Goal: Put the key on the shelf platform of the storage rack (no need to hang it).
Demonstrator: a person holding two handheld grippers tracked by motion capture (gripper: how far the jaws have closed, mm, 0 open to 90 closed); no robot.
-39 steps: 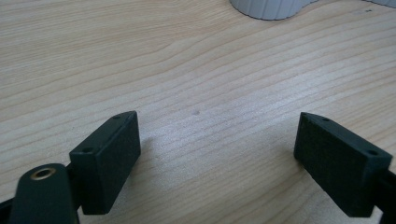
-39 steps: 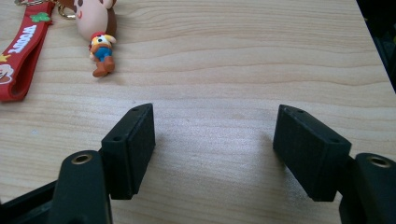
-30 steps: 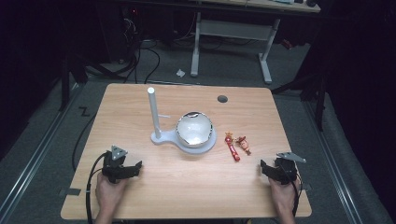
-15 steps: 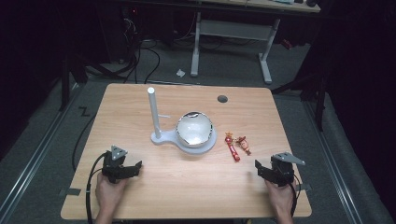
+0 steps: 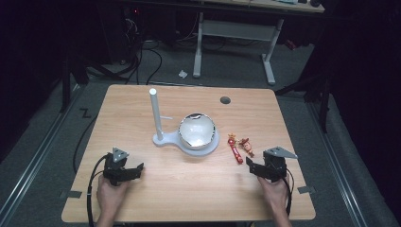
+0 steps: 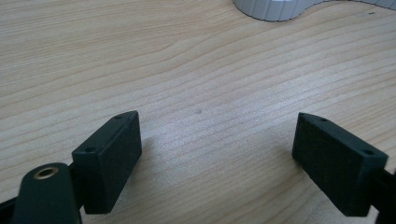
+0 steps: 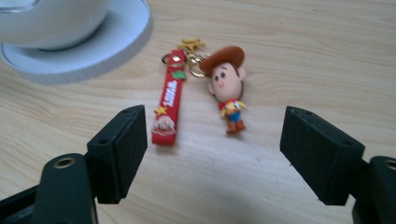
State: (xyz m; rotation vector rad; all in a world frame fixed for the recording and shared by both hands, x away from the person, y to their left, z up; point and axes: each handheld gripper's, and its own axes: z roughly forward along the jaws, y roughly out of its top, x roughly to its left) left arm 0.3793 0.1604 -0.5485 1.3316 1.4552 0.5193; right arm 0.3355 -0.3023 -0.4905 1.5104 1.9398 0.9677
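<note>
Red strap keychain w/ a cowboy figure, right gripper pointed at it, jaws wide apart

Wood table [image 5: 189, 189]: keychain [image 7: 196, 88] lies flat just right of the white stand [image 5: 163, 140] & the bowl [image 5: 196, 130] sitting on its base. In the right gripper view the red strap [image 7: 169, 100] is on the left, cowboy figure [image 7: 227, 84] beside it, both joined at the gold ring up top near the stand's base. Right gripper [image 5: 259, 169] sits near the keychain, a bit toward the person's side, not touching it; its jaws have just been opening, nothing btwn them but bare wood. Left gripper [image 5: 130, 171] is well apart on the other side of the table, jaws also spread, nothing held, stand's base edge visible ahead of it. Each gripper's in a hand, cables trailing back
</note>
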